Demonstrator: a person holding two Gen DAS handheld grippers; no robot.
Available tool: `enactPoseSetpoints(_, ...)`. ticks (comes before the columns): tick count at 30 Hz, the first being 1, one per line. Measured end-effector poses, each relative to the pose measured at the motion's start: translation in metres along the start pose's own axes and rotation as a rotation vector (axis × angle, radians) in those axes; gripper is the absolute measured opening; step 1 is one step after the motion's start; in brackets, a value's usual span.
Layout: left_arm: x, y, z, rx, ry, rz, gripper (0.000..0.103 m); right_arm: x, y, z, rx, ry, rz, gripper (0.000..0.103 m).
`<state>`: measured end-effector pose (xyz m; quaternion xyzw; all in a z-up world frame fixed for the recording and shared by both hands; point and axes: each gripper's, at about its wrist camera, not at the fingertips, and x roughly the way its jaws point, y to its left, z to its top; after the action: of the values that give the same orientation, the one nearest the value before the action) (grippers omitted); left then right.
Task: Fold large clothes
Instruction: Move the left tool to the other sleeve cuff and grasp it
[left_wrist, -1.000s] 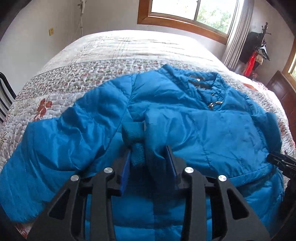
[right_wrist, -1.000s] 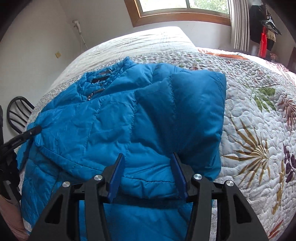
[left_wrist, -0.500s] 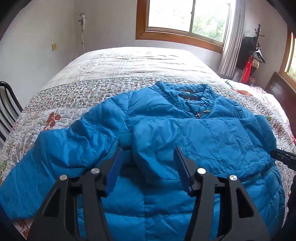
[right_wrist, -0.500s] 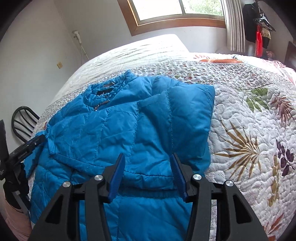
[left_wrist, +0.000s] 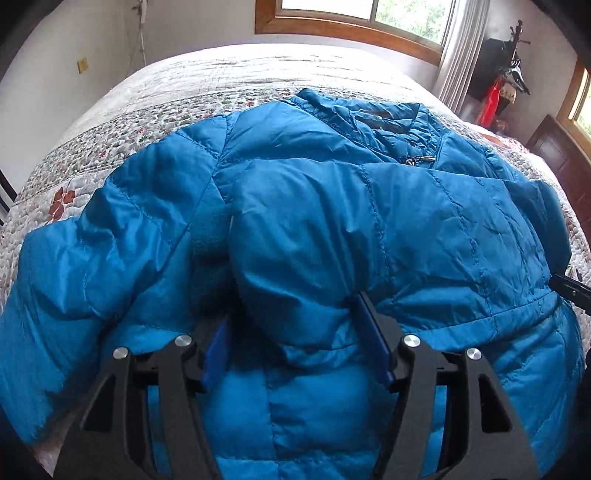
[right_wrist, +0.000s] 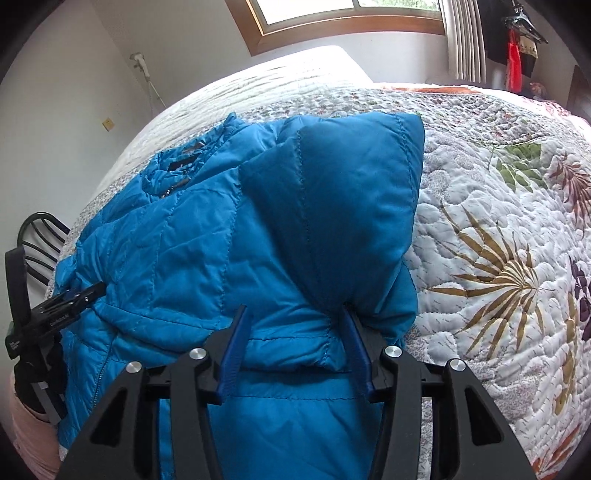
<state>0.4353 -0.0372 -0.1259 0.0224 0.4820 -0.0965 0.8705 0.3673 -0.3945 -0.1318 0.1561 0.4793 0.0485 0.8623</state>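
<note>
A blue quilted puffer jacket (left_wrist: 406, 221) lies front up on the bed, collar toward the window. Both sleeves are folded in across its chest. My left gripper (left_wrist: 295, 332) is open, its blue-padded jaws set wide on either side of the folded left sleeve end, which bulges between them. In the right wrist view the jacket (right_wrist: 184, 240) shows with the folded right sleeve (right_wrist: 351, 206) on top. My right gripper (right_wrist: 295, 343) is open, jaws wide astride the sleeve's lower end. The left gripper (right_wrist: 70, 299) shows at the jacket's left edge.
A floral quilted bedspread (right_wrist: 498, 221) covers the bed (left_wrist: 221, 74). A black chair (right_wrist: 40, 236) stands at the left bedside. A window (left_wrist: 369, 14), a curtain and hanging clothes (left_wrist: 495, 96) are at the far wall.
My left gripper has let go of the sleeve cuff and opened wide, then moved in low over the folded sleeve. My right gripper stayed open and moved closer to the right sleeve.
</note>
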Motion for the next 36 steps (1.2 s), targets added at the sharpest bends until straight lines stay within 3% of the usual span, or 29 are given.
enactPoseSetpoints(4,-0.021,0.007,-0.002,-0.032,0.006,-0.044,0.063,-0.027,0.001,-0.006,0.011,-0.044,0.045,0.051)
enactPoseSetpoints(5,-0.032,0.012,-0.005,-0.045,-0.007,-0.064,0.068,-0.038,0.002,-0.008,0.008,-0.060,0.051,0.052)
enactPoseSetpoints(6,-0.044,0.019,-0.009,-0.054,-0.023,-0.070,0.077,-0.048,0.002,-0.012,0.005,-0.075,0.043,0.054)
enactPoseSetpoints(9,-0.083,0.047,-0.031,-0.095,-0.075,-0.055,0.083,-0.077,-0.007,-0.027,0.009,-0.104,-0.053,0.057)
enactPoseSetpoints(12,-0.108,0.084,-0.061,-0.148,-0.080,0.007,0.086,-0.093,-0.025,-0.044,0.039,-0.119,-0.186,0.058)
enactPoseSetpoints(15,-0.122,0.122,-0.092,-0.197,-0.078,0.121,0.086,-0.104,-0.054,-0.060,0.111,-0.128,-0.191,0.058)
enactPoseSetpoints(17,-0.130,0.147,-0.112,-0.250,-0.066,0.170,0.086,-0.106,-0.067,-0.066,0.139,-0.131,-0.193,0.058)
enactPoseSetpoints(22,-0.146,0.201,-0.154,-0.400,-0.035,0.189,0.086,-0.098,-0.080,-0.078,0.167,-0.106,-0.200,0.058)
enactPoseSetpoints(27,-0.158,0.248,-0.190,-0.562,-0.033,0.198,0.086,-0.087,-0.082,-0.086,0.150,-0.083,-0.269,0.058)
enactPoseSetpoints(31,-0.169,0.284,-0.208,-0.677,-0.059,0.223,0.086,-0.088,-0.099,-0.092,0.185,-0.078,-0.291,0.058)
enactPoseSetpoints(36,-0.162,0.317,-0.217,-0.751,-0.049,0.252,0.086,-0.087,-0.106,-0.096,0.198,-0.070,-0.283,0.060)
